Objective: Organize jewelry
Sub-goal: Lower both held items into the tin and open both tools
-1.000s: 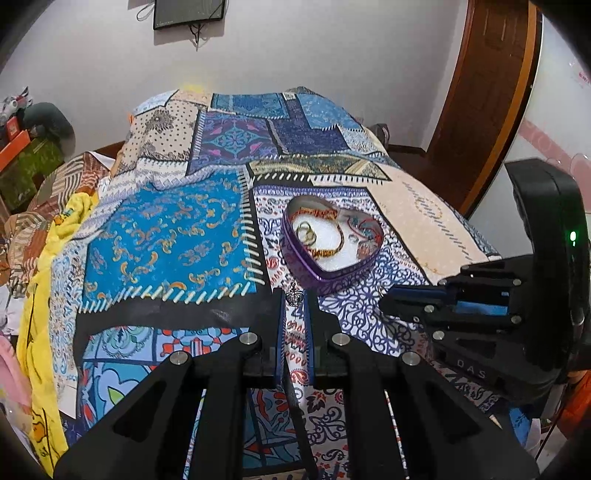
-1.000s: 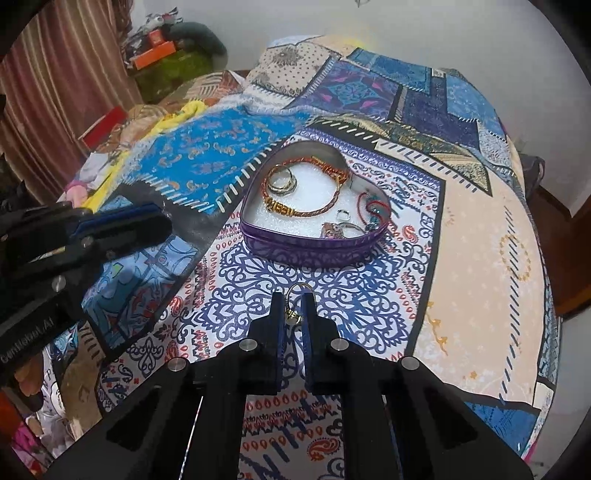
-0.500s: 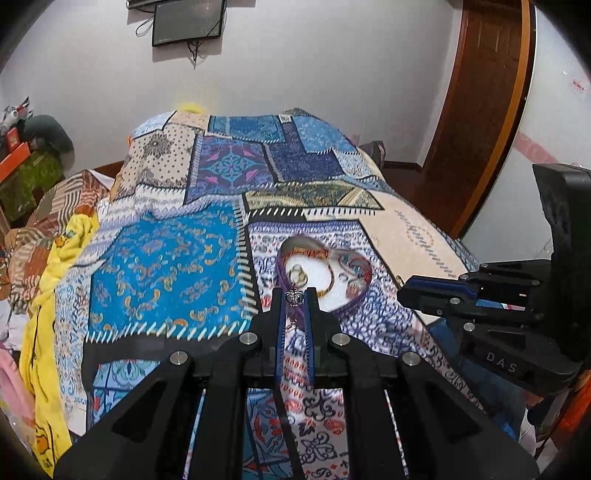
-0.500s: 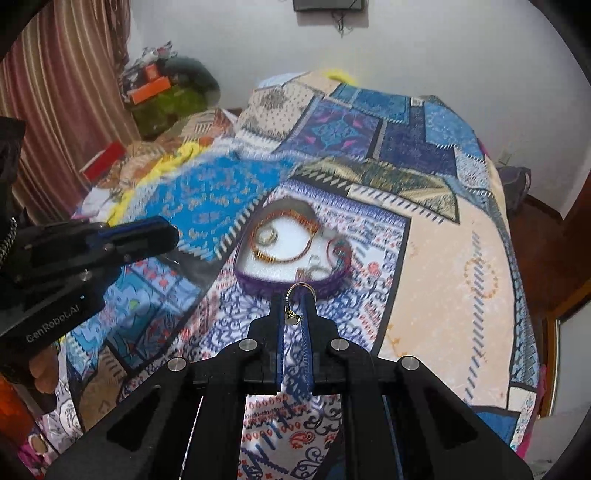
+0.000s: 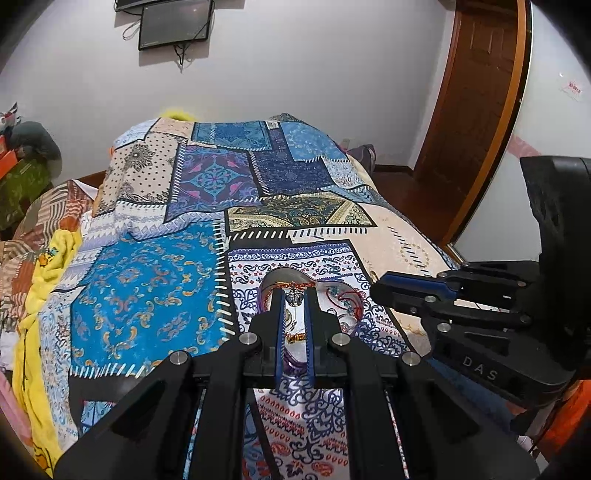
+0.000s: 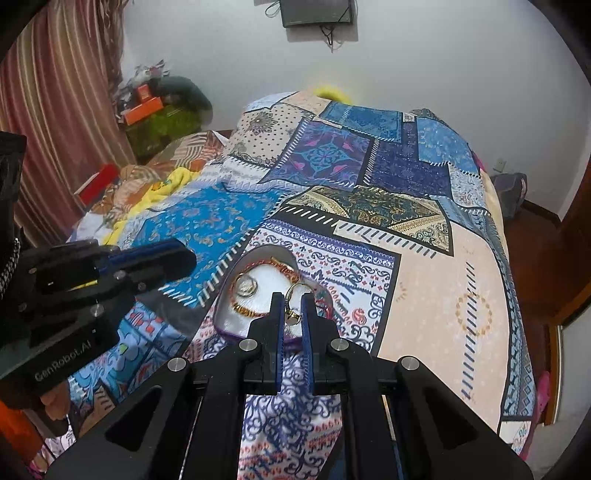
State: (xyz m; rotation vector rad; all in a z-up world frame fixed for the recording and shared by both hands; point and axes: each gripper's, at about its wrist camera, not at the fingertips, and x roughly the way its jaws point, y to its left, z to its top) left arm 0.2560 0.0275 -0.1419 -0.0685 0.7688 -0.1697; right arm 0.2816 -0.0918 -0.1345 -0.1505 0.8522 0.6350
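A purple heart-shaped tin [image 5: 266, 291] [image 6: 225, 325] lies on the patchwork bedspread, holding bangles, rings and a red bracelet [image 5: 347, 299]. My left gripper [image 5: 294, 295] is shut on a small silver charm [image 5: 294, 296] and holds it above the tin. My right gripper [image 6: 293, 301] is shut on a gold ring [image 6: 297, 290] with a small dangling piece, also above the tin. Each gripper shows in the other's view, the right [image 5: 406, 286] beside the tin and the left [image 6: 162, 254] at its left.
The patchwork bedspread [image 5: 155, 295] [image 6: 461, 295] covers the bed. A yellow cloth [image 5: 40, 295] and piled clothes lie at the left edge. A wooden door [image 5: 476, 110] stands right, a striped curtain [image 6: 44, 122] and cluttered boxes [image 6: 147, 107] left, a screen [image 5: 173, 22] on the wall.
Both grippers have risen and pulled back from the tin, each still holding its piece; the tin now looks smaller and lies under the fingertips.
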